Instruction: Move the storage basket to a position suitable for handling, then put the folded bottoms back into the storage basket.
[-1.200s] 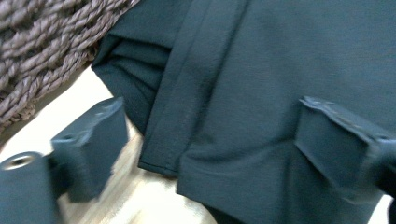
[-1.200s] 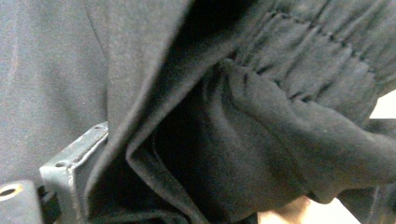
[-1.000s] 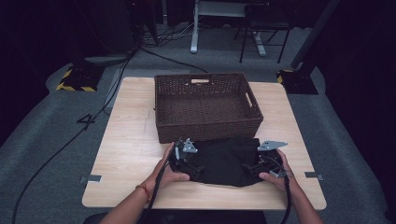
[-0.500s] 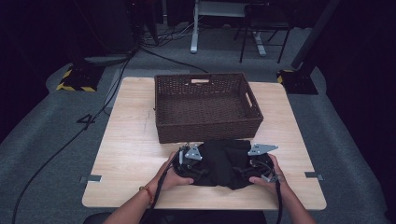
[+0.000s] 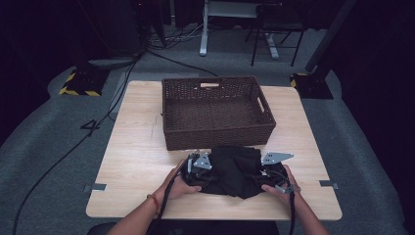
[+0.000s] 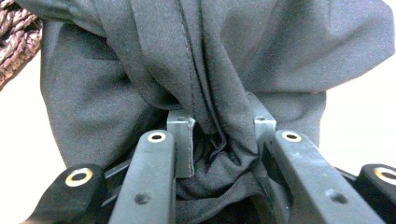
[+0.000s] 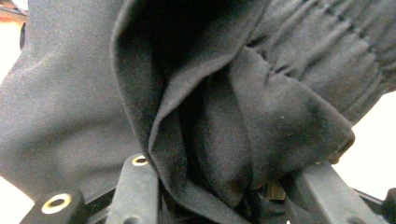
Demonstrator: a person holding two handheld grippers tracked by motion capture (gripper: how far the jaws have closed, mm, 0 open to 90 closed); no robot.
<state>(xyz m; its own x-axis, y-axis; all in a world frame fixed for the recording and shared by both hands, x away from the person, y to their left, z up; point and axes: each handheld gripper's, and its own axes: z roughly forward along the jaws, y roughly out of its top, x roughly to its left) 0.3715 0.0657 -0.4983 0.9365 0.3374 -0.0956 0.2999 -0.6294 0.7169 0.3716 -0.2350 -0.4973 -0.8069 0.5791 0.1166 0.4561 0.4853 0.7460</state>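
Note:
A black garment (image 5: 234, 170) is bunched into a heap near the table's front edge, just in front of a dark brown wicker basket (image 5: 215, 138). My left gripper (image 5: 204, 171) grips its left side. In the left gripper view the jaws are shut on a seamed fold of the black garment (image 6: 140, 88), with my left gripper (image 6: 219, 137) pinching it between the grey pads (image 6: 181, 140). My right gripper (image 5: 266, 172) holds the right side. In the right gripper view thick folds of the black garment (image 7: 70, 107) with a gathered band fill my right gripper (image 7: 229, 189).
The basket holds nothing and stands at the back middle of the light wooden table (image 5: 137, 156). Bare tabletop lies to the left and right of the garment. Cables, a desk frame and a chair stand on the grey floor beyond the table.
Both grippers have moved inward toward each other. The garment, spread wide and flat a second ago, is now gathered into a narrower, taller heap between them.

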